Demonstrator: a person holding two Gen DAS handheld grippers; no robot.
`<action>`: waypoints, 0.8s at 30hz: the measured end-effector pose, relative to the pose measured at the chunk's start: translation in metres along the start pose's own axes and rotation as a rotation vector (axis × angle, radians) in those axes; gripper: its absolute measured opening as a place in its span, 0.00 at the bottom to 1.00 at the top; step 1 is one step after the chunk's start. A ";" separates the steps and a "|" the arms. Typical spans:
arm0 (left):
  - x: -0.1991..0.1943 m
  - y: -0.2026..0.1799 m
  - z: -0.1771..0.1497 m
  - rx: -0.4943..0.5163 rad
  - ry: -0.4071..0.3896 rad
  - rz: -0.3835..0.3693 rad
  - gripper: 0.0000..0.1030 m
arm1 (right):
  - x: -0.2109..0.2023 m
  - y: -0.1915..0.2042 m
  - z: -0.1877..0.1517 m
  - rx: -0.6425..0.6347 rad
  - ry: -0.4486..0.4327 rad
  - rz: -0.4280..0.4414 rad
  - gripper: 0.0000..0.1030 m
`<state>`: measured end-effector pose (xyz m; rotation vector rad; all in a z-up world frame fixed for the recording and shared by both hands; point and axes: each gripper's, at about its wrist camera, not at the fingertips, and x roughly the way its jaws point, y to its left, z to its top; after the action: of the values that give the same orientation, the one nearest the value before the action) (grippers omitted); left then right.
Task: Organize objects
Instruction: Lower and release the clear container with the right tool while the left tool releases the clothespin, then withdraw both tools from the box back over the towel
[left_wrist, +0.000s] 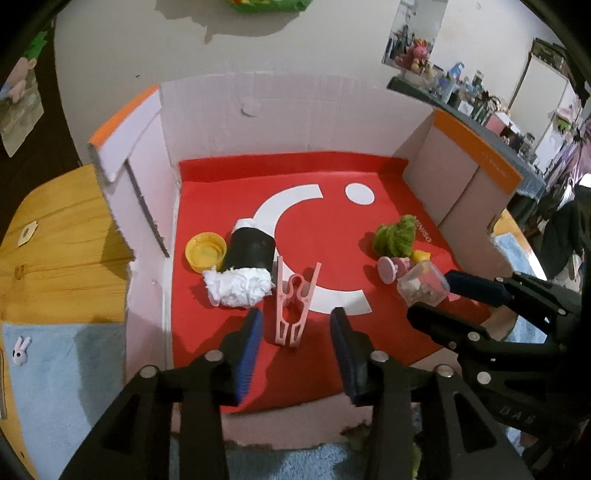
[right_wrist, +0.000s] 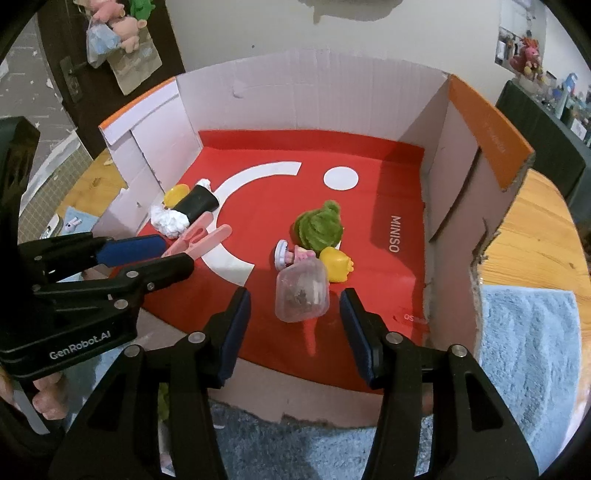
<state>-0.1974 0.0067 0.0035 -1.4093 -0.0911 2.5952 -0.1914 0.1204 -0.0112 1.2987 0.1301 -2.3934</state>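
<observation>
An open cardboard box (left_wrist: 258, 110) holds a red mat (left_wrist: 332, 229) with objects on it. My left gripper (left_wrist: 297, 325) is open, its fingers on either side of a pink clothespin (left_wrist: 293, 306). Behind it lie a black roll stuffed with white paper (left_wrist: 247, 258) and a yellow lid (left_wrist: 205, 251). My right gripper (right_wrist: 295, 302) is open around a clear plastic jar (right_wrist: 301, 291) lying on its side. Beyond the jar are a pink figurine (right_wrist: 291, 254), a yellow toy (right_wrist: 336, 264) and a green fuzzy ball (right_wrist: 319, 227).
The box's flaps (right_wrist: 487, 136) stand up at left and right. It rests on a wooden table (right_wrist: 546, 229) with light blue towels (right_wrist: 528, 350) at both sides and in front. A cluttered shelf (left_wrist: 480, 99) is at far right.
</observation>
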 end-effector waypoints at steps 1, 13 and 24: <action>0.000 0.000 -0.002 -0.004 0.002 -0.003 0.40 | -0.001 0.000 -0.001 0.003 -0.006 0.003 0.49; -0.009 0.003 -0.012 -0.007 -0.010 0.024 0.46 | -0.007 0.007 -0.008 -0.028 -0.023 -0.004 0.58; -0.016 0.007 -0.021 -0.022 -0.008 0.005 0.47 | -0.011 0.008 -0.011 -0.031 -0.025 -0.011 0.59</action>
<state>-0.1724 -0.0037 0.0038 -1.4079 -0.1171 2.6120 -0.1741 0.1196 -0.0080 1.2569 0.1672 -2.4067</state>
